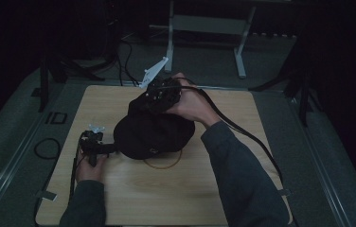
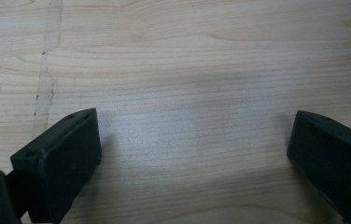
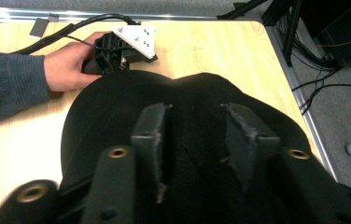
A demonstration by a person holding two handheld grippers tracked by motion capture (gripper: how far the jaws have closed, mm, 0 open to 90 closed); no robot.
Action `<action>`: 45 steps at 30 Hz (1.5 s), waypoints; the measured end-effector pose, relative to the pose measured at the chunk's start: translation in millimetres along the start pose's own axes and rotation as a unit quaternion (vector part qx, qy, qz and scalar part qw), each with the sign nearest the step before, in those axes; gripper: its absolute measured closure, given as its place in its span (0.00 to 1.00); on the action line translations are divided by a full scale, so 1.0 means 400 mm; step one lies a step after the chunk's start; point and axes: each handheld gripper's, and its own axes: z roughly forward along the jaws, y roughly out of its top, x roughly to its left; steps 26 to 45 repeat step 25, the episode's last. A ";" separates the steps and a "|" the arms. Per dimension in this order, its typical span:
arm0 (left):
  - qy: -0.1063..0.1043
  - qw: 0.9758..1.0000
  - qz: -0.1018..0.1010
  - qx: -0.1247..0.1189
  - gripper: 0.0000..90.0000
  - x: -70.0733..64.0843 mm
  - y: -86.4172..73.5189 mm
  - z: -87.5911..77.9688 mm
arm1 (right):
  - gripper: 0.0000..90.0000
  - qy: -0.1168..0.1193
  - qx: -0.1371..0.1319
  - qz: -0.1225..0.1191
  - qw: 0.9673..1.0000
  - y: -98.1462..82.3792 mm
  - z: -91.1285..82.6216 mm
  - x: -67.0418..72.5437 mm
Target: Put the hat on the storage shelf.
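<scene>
A black hat (image 1: 155, 132) is sat near the middle of the wooden desk (image 1: 223, 189), partly over a thin ring mark (image 1: 164, 163) drawn on the wood. The right claw (image 1: 159, 97) is brought down onto the far top of the hat; in the right gripper view its jaws are set apart with a ridge of black fabric (image 3: 194, 135) bunched between them, not yet pinched, so a fold is probably being gathered for a grip. The left claw (image 1: 101, 148) is held low at the hat's left edge, just beside the brim, most likely to steady or catch that side while the top is worked. In the left gripper view its jaws are spread wide with only bare wood (image 2: 187, 93) between them, so nothing is held there. The cable (image 1: 242, 132) from the right claw is trailed back over the sleeve (image 1: 242, 175), kept clear of the hat. Whether the left claw actually touches the brim cannot be told.
</scene>
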 end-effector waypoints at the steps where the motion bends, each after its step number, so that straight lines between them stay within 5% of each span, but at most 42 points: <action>1: 0.000 1.000 0.000 0.000 0.03 0.000 0.000 0.000 | 0.57 0.004 -0.003 0.002 1.000 0.000 -0.002 -0.001; 13: 0.000 1.000 0.000 0.000 0.03 0.000 0.000 0.000 | 0.50 0.022 -0.040 0.025 0.999 -0.015 -0.049 -0.011; 19: 0.000 1.000 0.000 0.000 0.03 0.000 0.000 0.000 | 0.49 0.009 -0.050 0.039 0.998 -0.048 -0.082 -0.026; 45: 0.000 1.000 0.000 0.000 0.03 0.000 0.000 0.000 | 0.48 -0.004 -0.045 0.044 0.998 -0.070 -0.103 -0.038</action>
